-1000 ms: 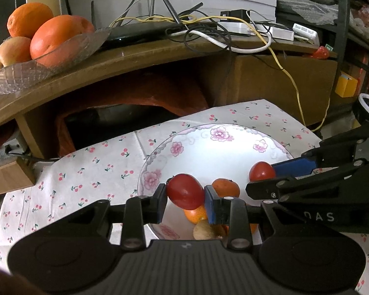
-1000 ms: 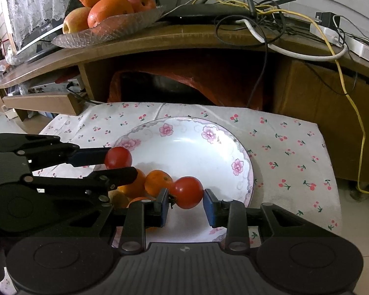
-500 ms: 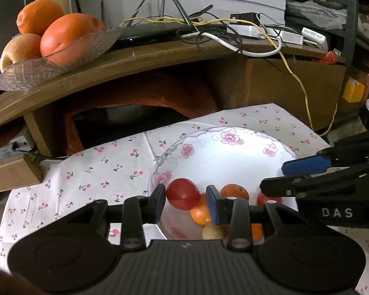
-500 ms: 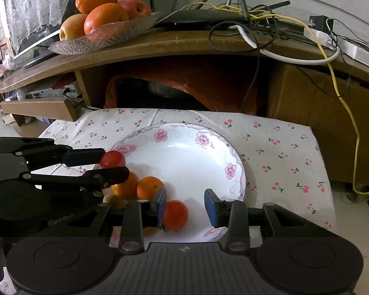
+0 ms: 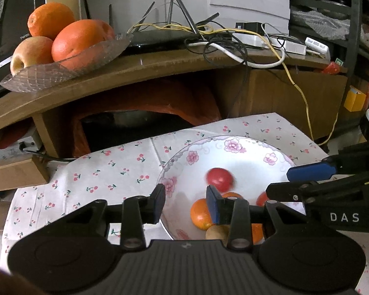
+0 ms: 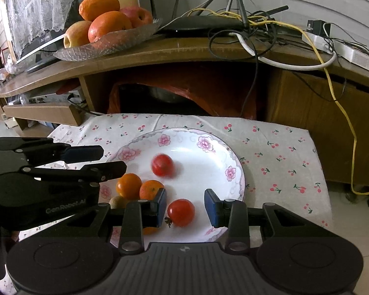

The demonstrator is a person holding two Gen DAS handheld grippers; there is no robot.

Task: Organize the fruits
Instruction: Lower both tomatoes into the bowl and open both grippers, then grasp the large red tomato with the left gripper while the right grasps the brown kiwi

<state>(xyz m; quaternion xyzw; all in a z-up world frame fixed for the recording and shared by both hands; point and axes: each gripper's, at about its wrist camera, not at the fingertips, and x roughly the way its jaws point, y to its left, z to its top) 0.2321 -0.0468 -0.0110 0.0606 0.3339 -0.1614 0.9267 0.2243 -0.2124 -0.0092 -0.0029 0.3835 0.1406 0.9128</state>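
Observation:
A white flowered plate [image 5: 233, 145] [image 6: 236, 174] on a cherry-print cloth holds several small fruits. A red tomato [image 5: 219, 179] [image 6: 162, 165], blurred, lies free in the plate. A second red tomato [image 6: 181, 212] lies in the plate between my right gripper's open jaws, untouched. Small oranges [image 6: 129, 186] [image 5: 200, 213] and a tan fruit [image 6: 118, 202] lie at the plate's near left. My left gripper [image 5: 186, 204] is open and empty over the plate's left rim. My right gripper [image 6: 185, 207] is open over the plate's near edge.
A glass dish [image 5: 61, 71] [image 6: 105, 46] with large oranges and apples stands on a wooden shelf above and behind the plate. A router and tangled cables [image 6: 233, 27] lie on the shelf. A red bag [image 5: 145, 103] fills the space under it.
Both grippers have opened and let go of their tomatoes. The left tomato has rolled into the plate. Both grippers have pulled back from the plate.

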